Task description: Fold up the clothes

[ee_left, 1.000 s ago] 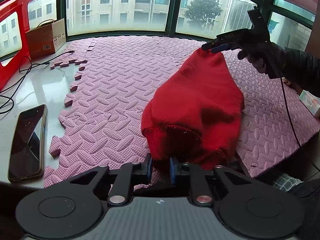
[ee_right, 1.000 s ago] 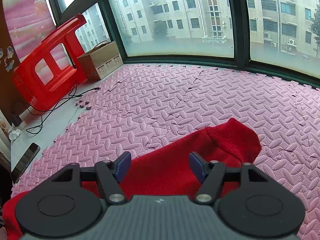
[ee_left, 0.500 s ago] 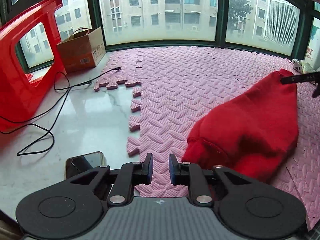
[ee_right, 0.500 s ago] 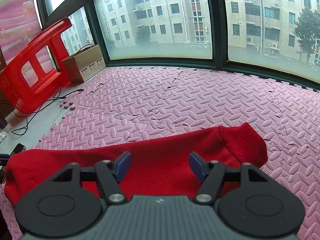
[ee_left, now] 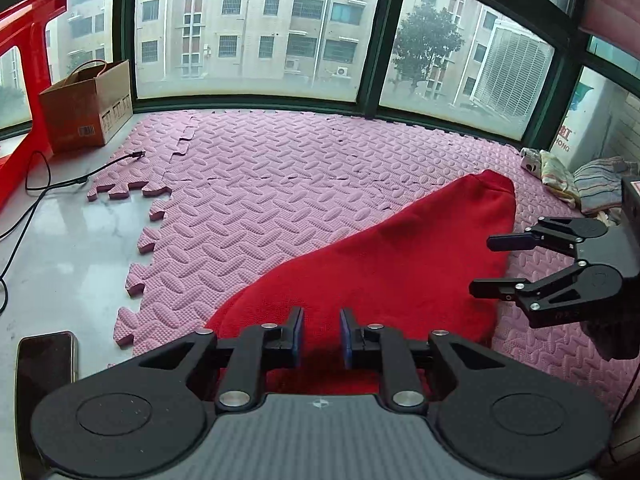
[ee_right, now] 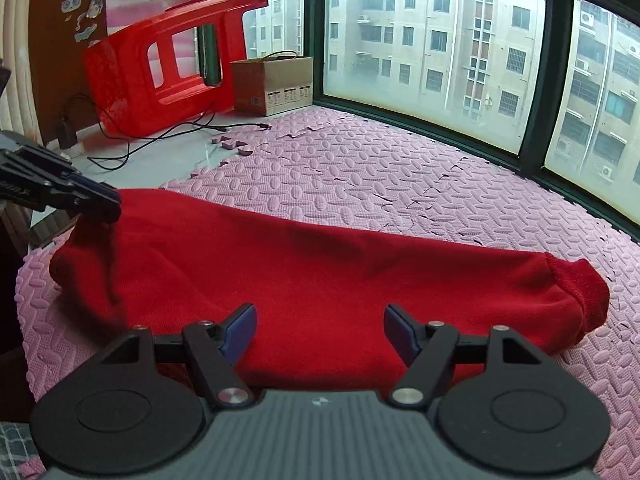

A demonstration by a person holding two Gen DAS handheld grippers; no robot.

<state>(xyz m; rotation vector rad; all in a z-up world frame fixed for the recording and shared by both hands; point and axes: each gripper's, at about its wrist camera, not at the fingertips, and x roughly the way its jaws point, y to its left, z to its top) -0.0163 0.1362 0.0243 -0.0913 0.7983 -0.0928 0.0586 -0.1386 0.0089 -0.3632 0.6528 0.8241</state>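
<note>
The red sweater (ee_left: 384, 272) is down flat on the pink foam mat (ee_left: 256, 200) now, no longer hanging between my hands. My right tool (ee_right: 319, 334) has let go and gapes wide above it; my left tool (ee_left: 320, 338) stays narrowed over the hem, though whether it actually pinches fabric I can't tell. Next fold can begin.

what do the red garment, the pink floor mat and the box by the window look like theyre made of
Red garment: looks like a soft knit, matte, with a fine looped texture and a ribbed cuff at one end.
Pink floor mat: seemingly foam tiles, matte, with an embossed oval pattern and jigsaw edges where pieces interlock.
Box: brown cardboard by its look, dull finish, with printed labels and a barcode on its side.
</note>
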